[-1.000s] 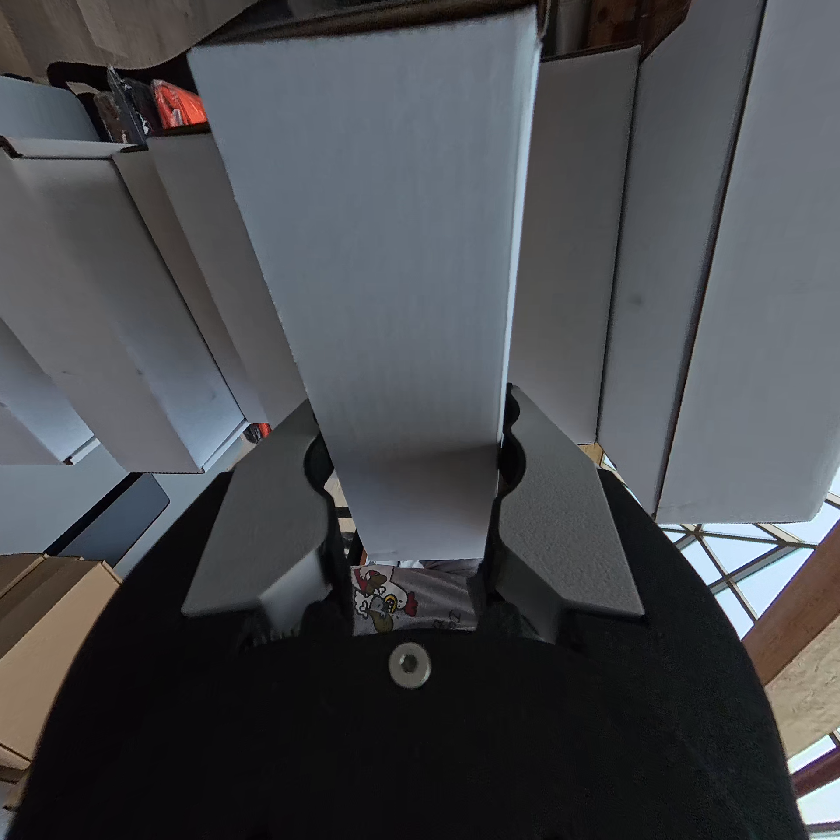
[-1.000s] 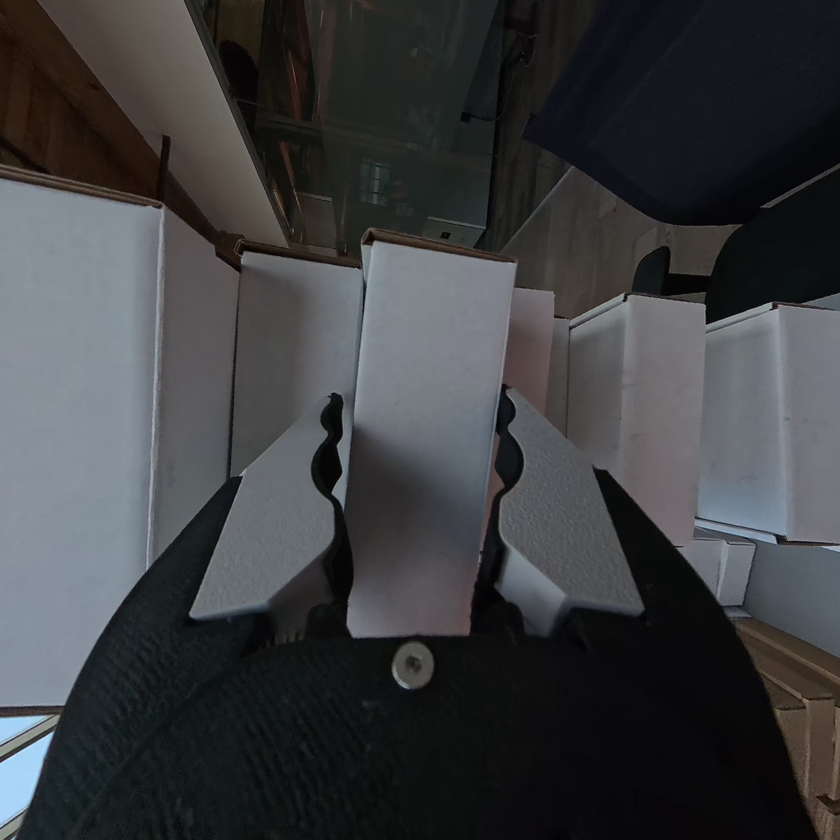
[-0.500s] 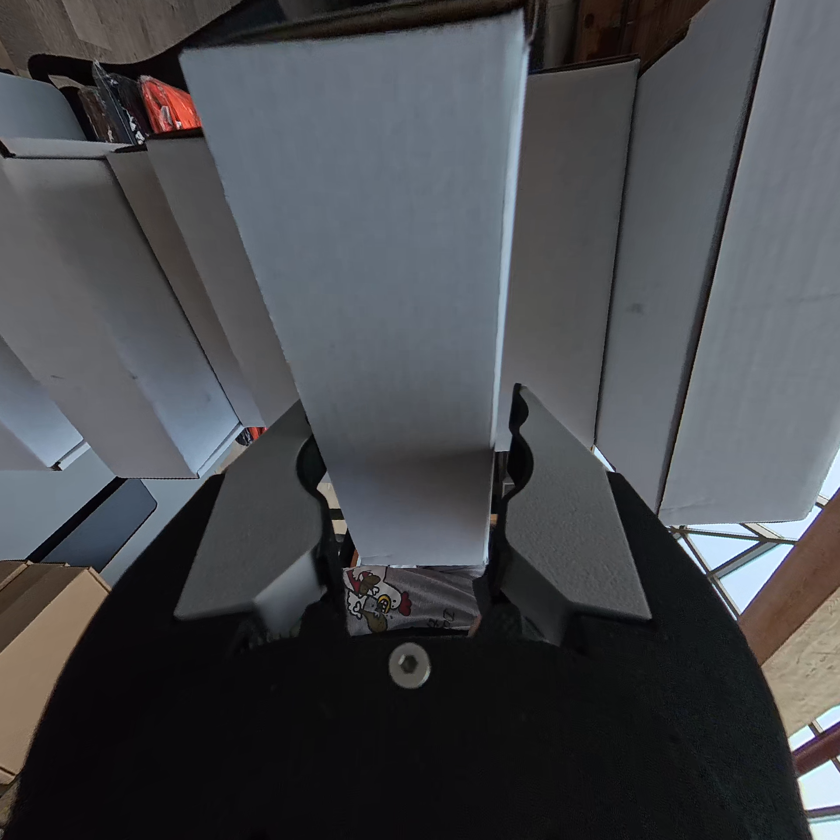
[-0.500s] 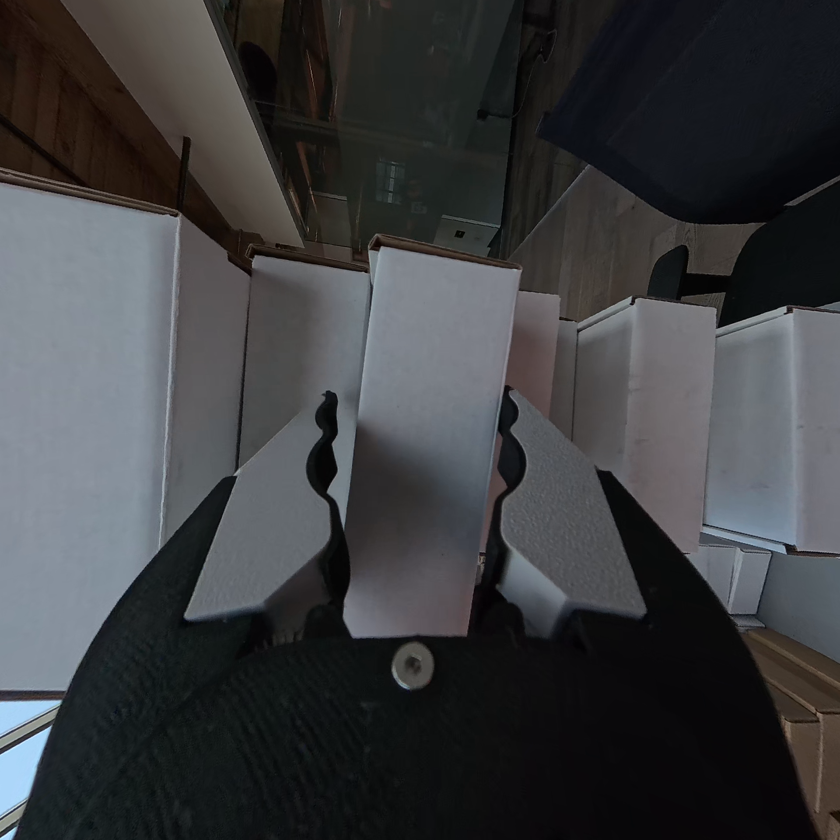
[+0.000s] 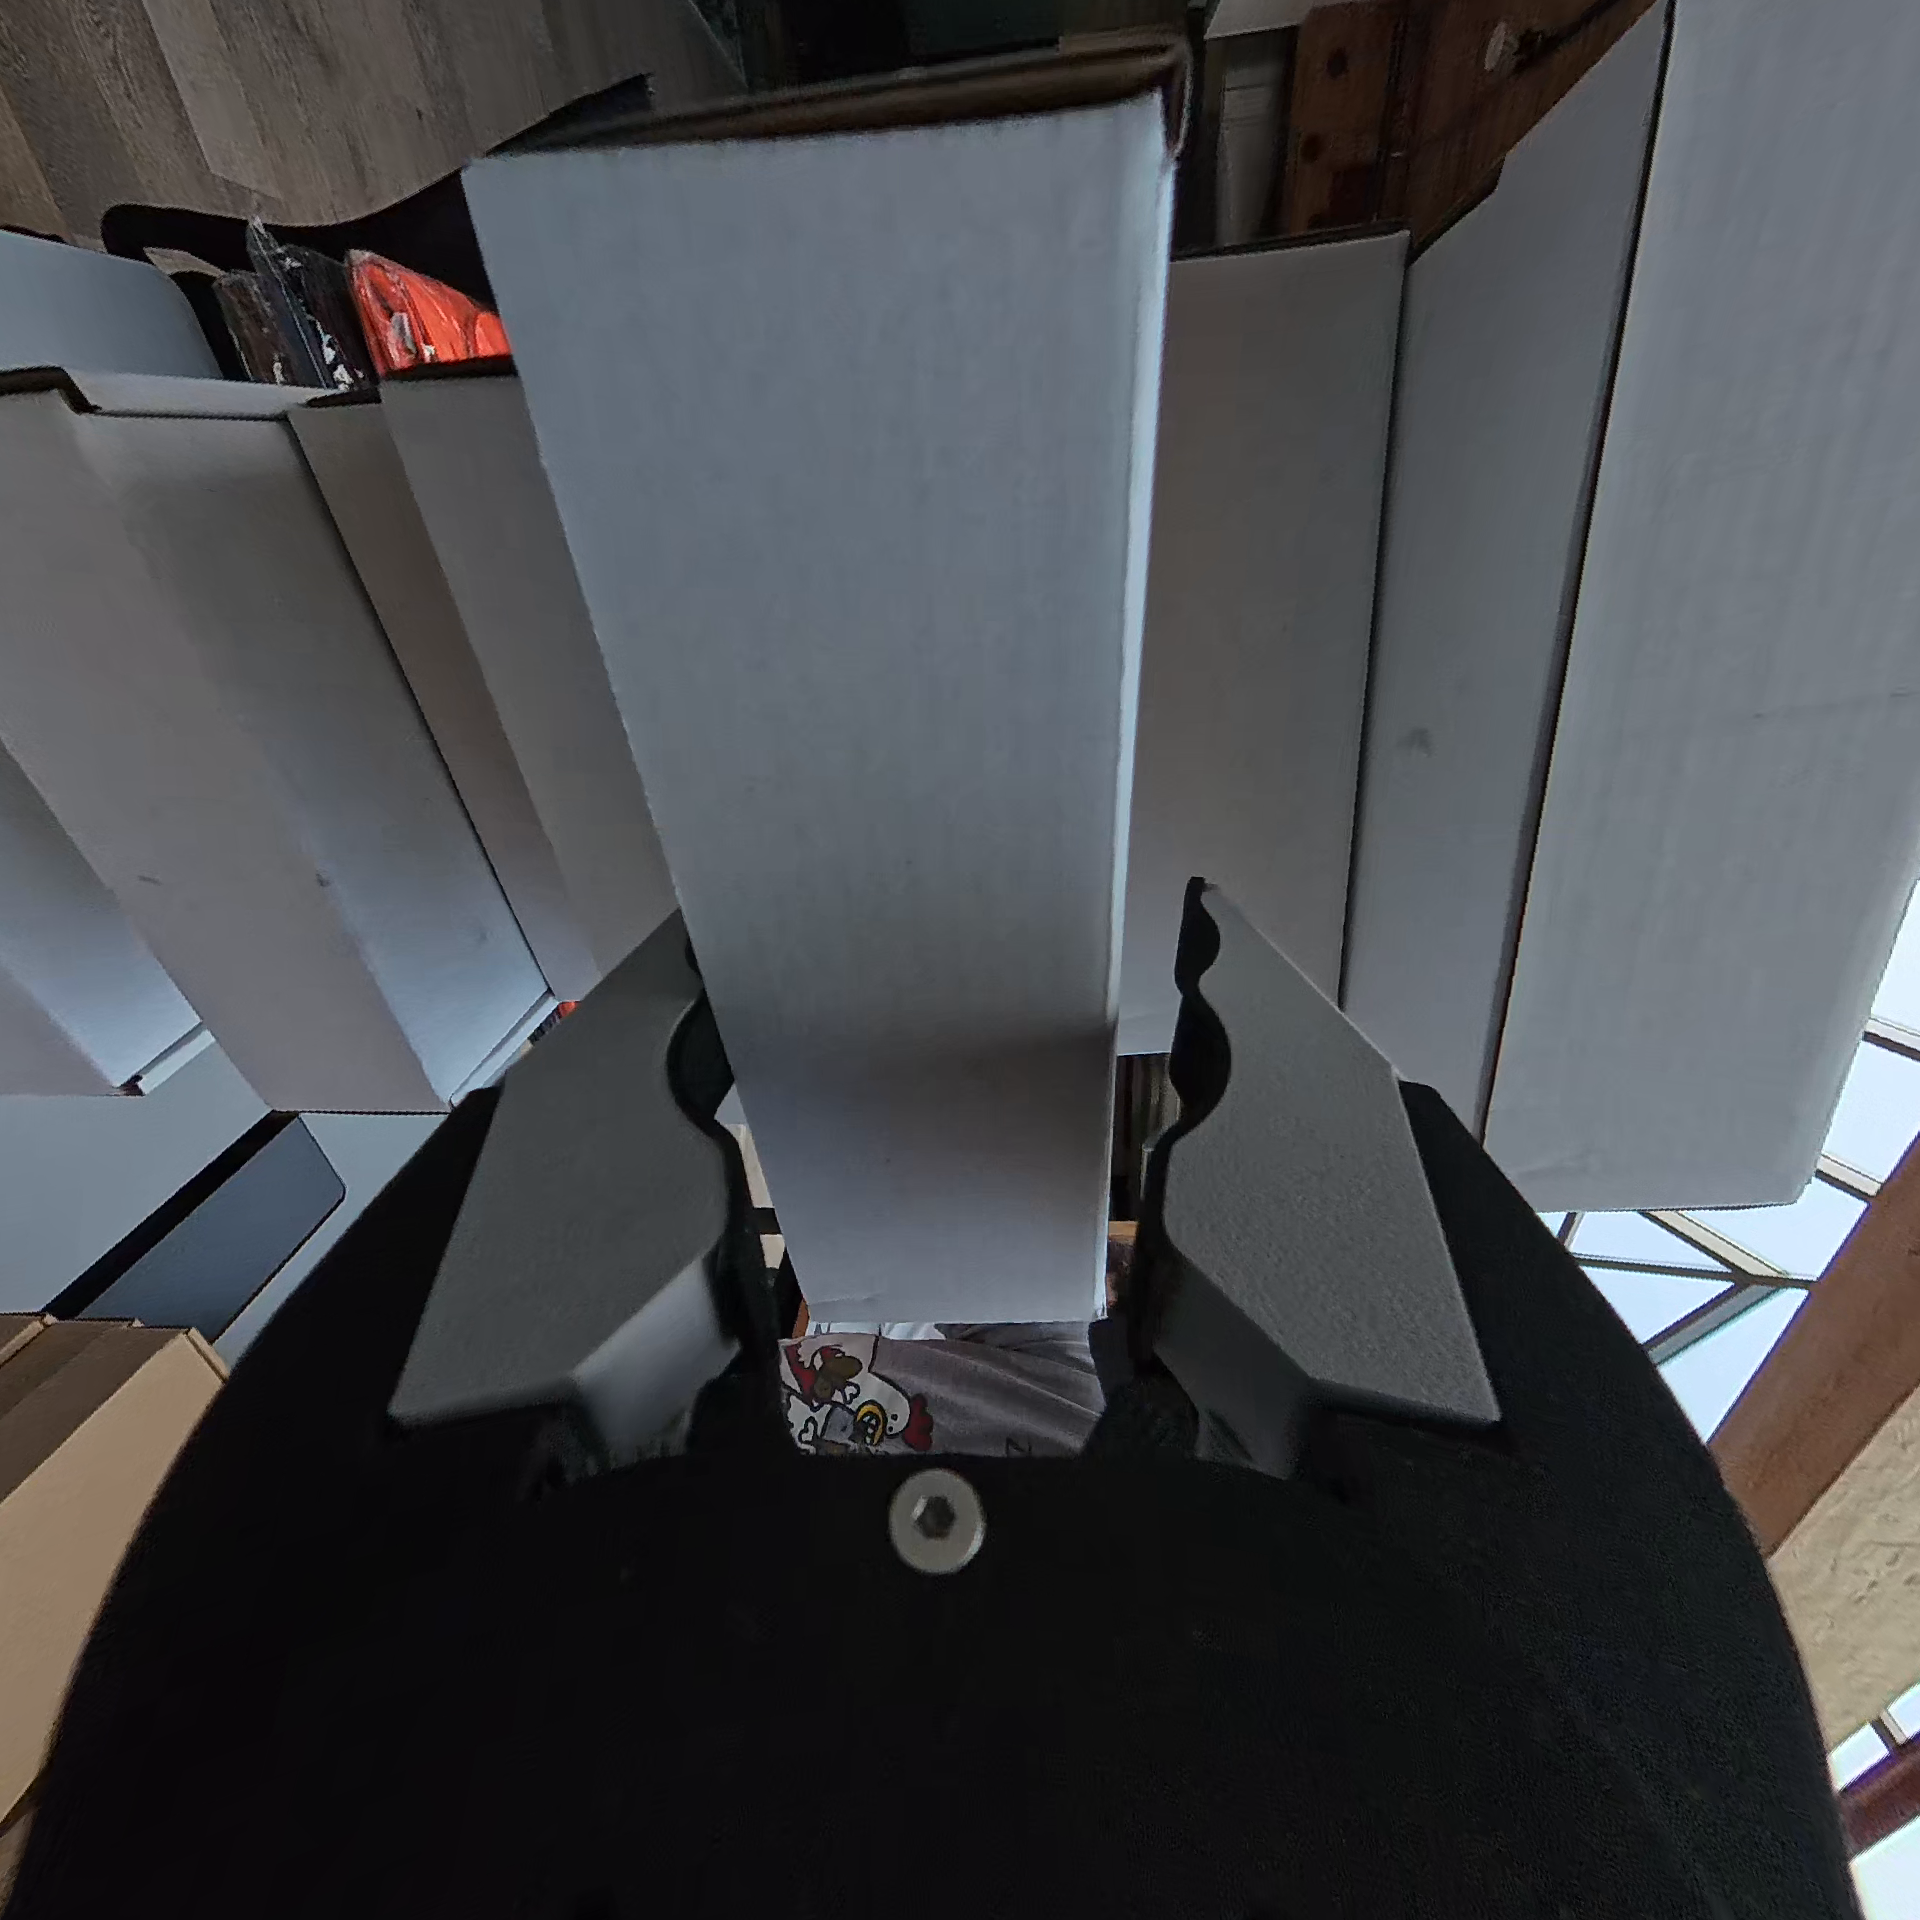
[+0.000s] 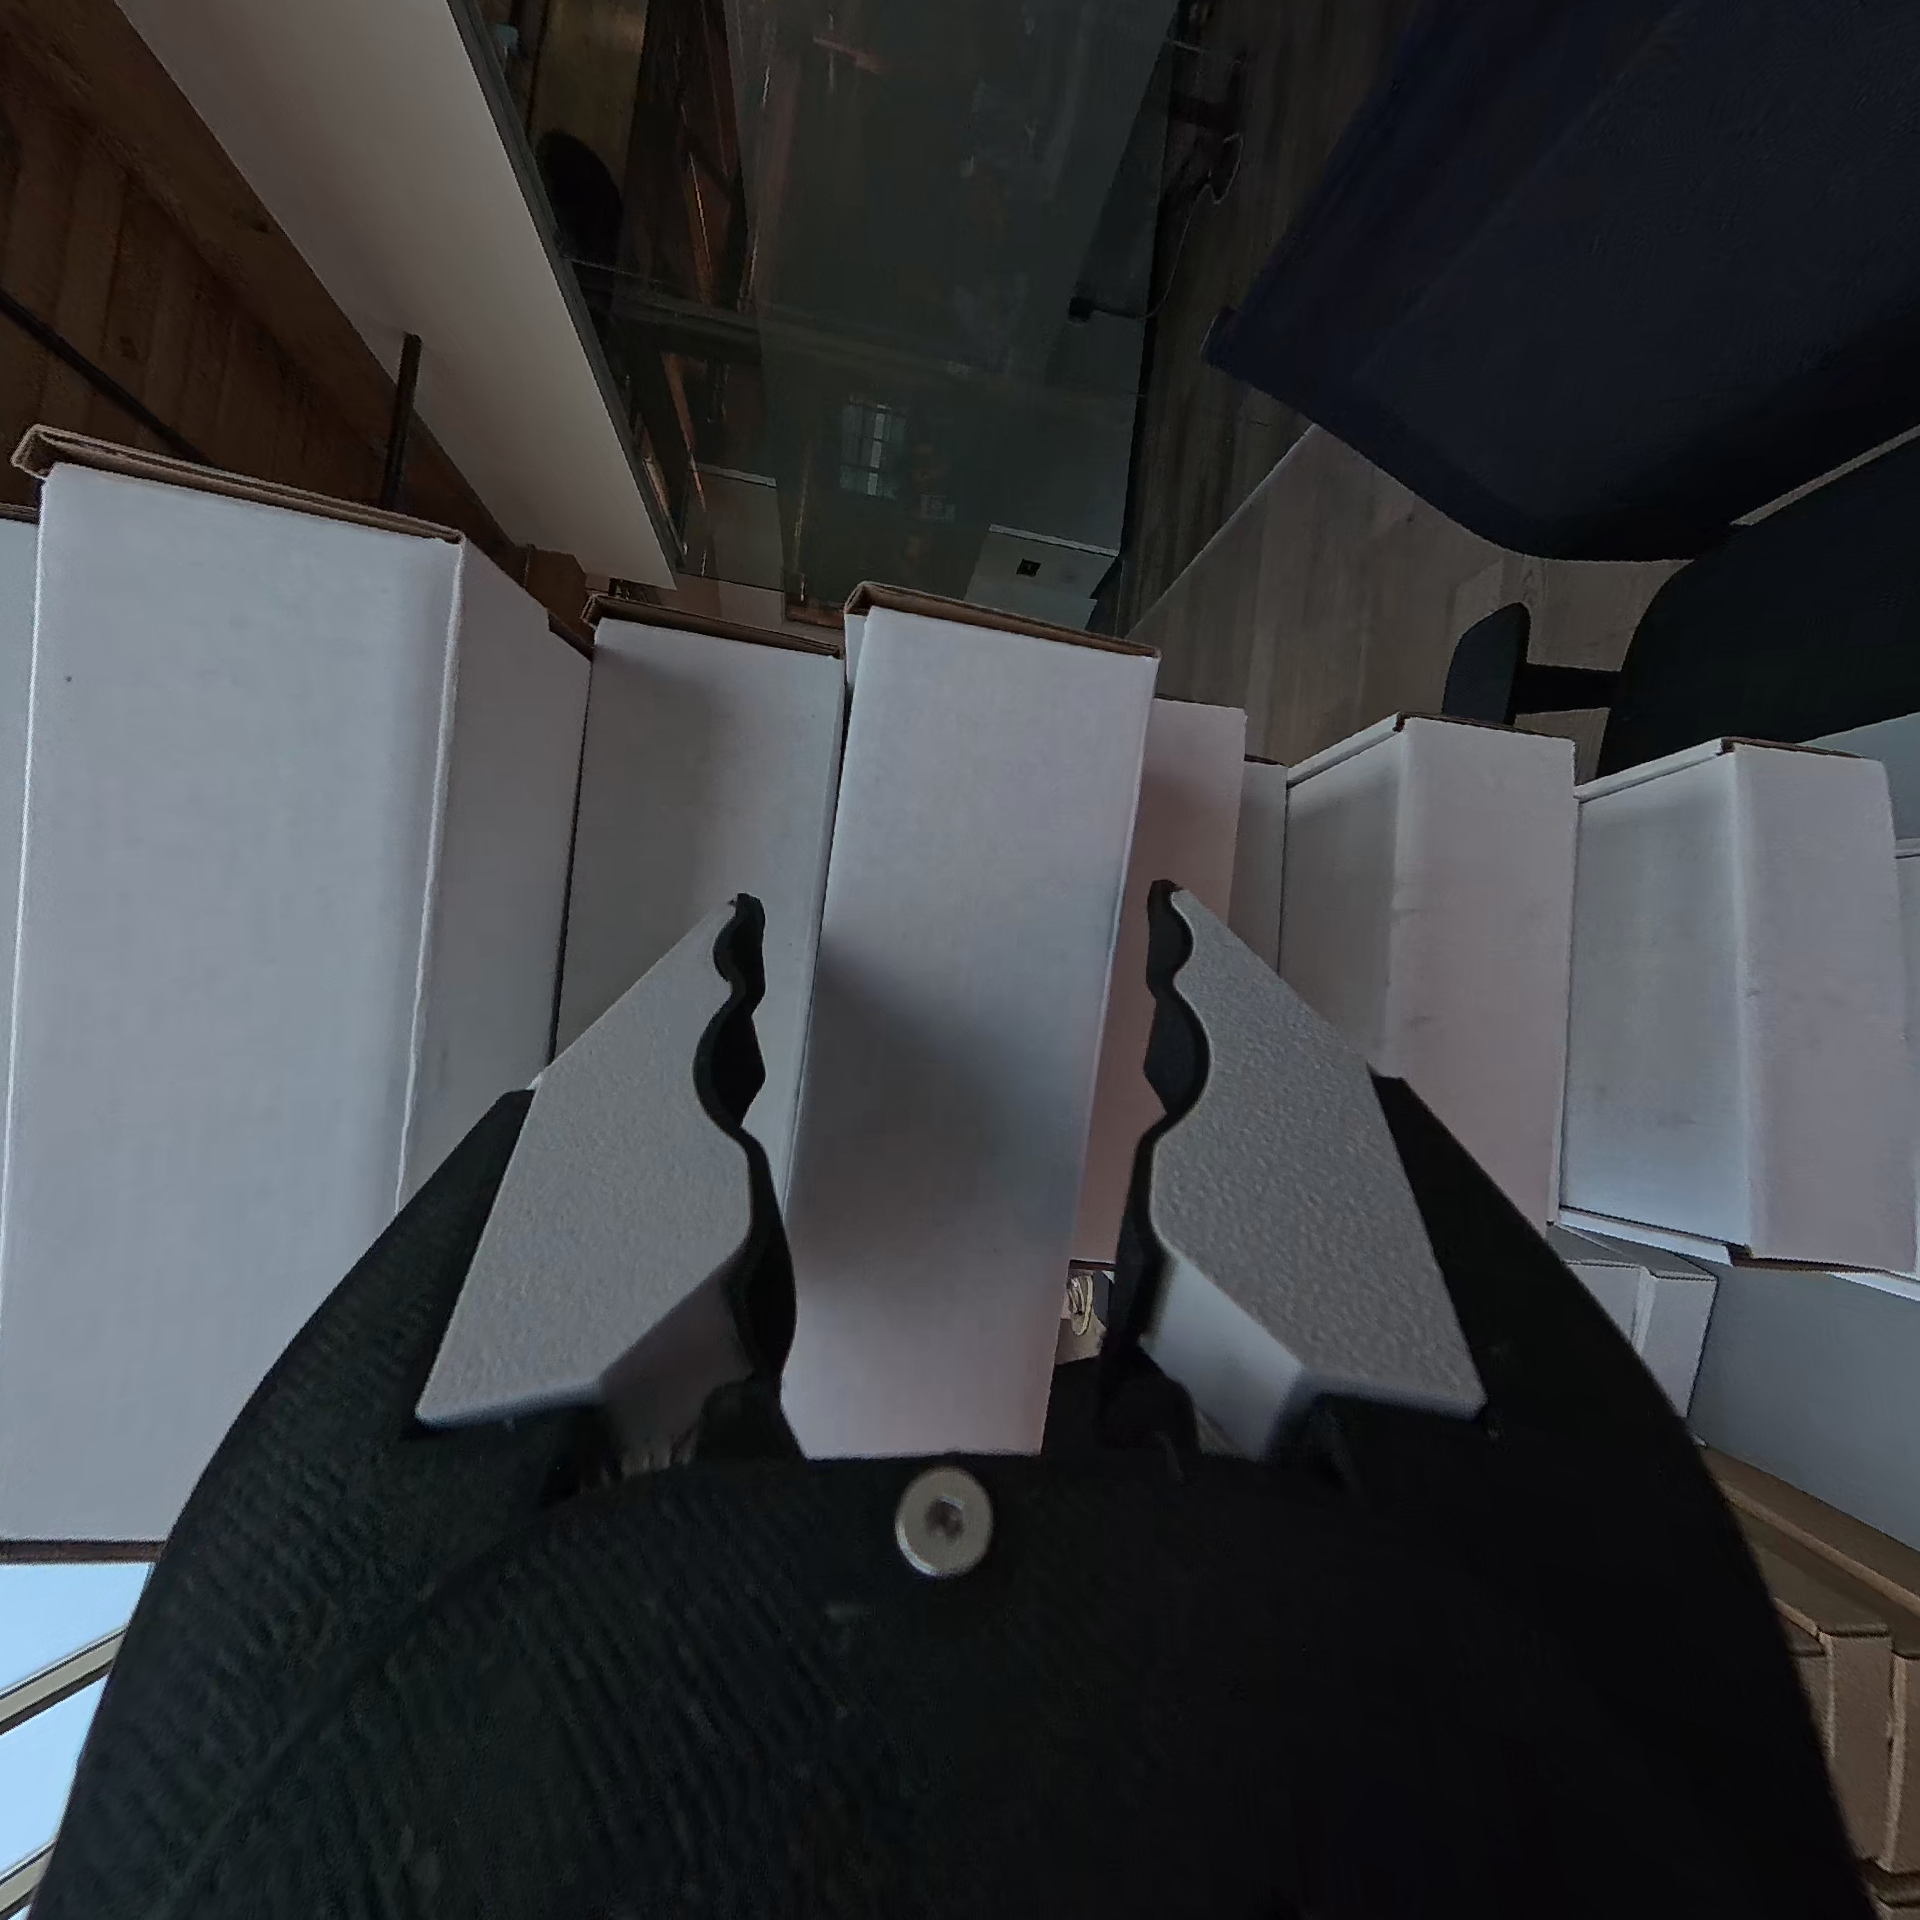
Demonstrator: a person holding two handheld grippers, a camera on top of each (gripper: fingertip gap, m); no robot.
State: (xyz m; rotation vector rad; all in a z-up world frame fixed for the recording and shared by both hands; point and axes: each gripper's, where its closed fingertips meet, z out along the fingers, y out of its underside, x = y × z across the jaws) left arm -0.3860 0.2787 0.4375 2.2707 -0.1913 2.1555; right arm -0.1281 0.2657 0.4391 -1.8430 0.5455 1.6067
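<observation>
In the left wrist view a long white cardboard box (image 5: pixel 862 623) runs forward between the fingers of my left gripper (image 5: pixel 935 914). The jaws are open: the left finger (image 5: pixel 582 1174) lies against the box's edge and the right finger (image 5: pixel 1299 1164) stands clear of it with a dark gap. In the right wrist view a narrower white box face (image 6: pixel 987 831) runs between the fingers of my right gripper (image 6: pixel 953 899). That gripper is open too, with a small gap on each side. I cannot tell whether both views show the same box.
Rows of similar white boxes (image 5: pixel 1278 623) (image 6: pixel 229 935) stand close on both sides. Brown cartons (image 5: pixel 73 1455) sit at the lower left, and orange packets (image 5: pixel 426 322) lie behind. A person's printed shirt (image 5: pixel 935 1382) shows between the left fingers. Window panes (image 5: pixel 1766 1247) and dark chairs (image 6: pixel 1714 260) lie beyond.
Both grippers were shut on the white box and have opened; gaps now show beside it. The box sits slightly farther forward in the left gripper.
</observation>
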